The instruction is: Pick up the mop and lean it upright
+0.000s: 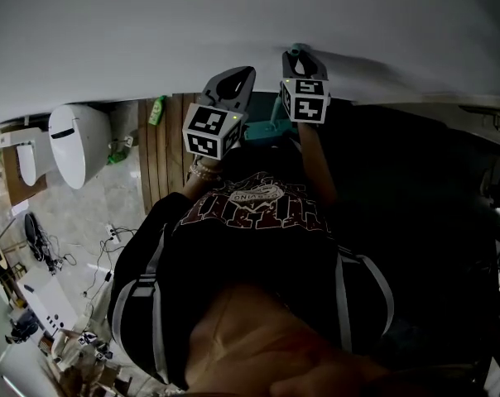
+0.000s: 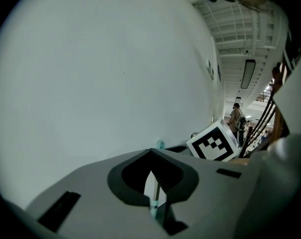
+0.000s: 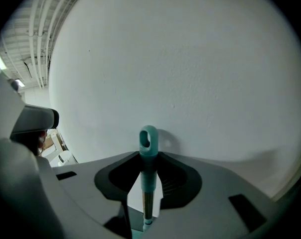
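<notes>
The mop stands upright against the white wall. Its teal handle top with a hang loop (image 3: 148, 142) pokes up between the jaws of my right gripper (image 3: 147, 169), which is shut on the mop handle just below the loop. In the head view the handle tip (image 1: 296, 50) shows above the right gripper (image 1: 302, 63), and the teal mop head (image 1: 265, 129) lies on the floor below. My left gripper (image 1: 236, 83) hovers just left of the pole, apart from it, its jaws close together on nothing. From the left gripper (image 2: 150, 173), the thin pole (image 2: 155, 198) shows farther off.
The white wall (image 1: 233, 23) fills the space right ahead of both grippers. A white toilet (image 1: 78, 143) and a green bottle (image 1: 157, 110) are at the left beside wooden slats (image 1: 163, 155). Cables and clutter (image 1: 60, 304) lie on the floor lower left.
</notes>
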Available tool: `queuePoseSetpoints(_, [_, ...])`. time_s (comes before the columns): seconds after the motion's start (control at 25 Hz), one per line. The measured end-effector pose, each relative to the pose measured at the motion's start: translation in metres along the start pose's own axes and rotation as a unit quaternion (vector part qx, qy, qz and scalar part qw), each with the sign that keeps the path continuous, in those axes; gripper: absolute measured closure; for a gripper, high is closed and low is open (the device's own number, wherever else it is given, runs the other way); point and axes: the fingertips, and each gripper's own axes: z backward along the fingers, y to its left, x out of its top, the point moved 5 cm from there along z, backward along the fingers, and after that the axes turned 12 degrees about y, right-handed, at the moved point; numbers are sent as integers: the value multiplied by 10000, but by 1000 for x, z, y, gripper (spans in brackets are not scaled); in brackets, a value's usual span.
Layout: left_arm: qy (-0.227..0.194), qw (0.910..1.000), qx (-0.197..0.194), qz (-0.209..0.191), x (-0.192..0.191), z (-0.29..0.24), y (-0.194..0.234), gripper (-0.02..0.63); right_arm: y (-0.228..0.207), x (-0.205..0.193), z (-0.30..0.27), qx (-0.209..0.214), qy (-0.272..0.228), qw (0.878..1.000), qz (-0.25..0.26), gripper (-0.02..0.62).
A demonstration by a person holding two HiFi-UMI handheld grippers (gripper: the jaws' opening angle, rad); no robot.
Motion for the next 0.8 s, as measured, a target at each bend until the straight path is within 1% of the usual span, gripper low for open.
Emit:
queuePoseSetpoints(0.12, [-7,10000,-19,-32,1,-1,-1,566,4,-1,2,43,1,10000,27,485])
queuePoseSetpoints(0.36, [21,10000,-36,-26,-5,-1,-18,566,3,-12,20,116,-65,9999,45,485])
queuePoseSetpoints(0.52, [20,10000,-33,20,-9,4,-20,566,9,-16,27,151,-81,9998,67,485])
queuePoseSetpoints(0.8, [2,10000,-5,-39,-13,7,-26,566,11,-26,41,172,-124,9998,53,485])
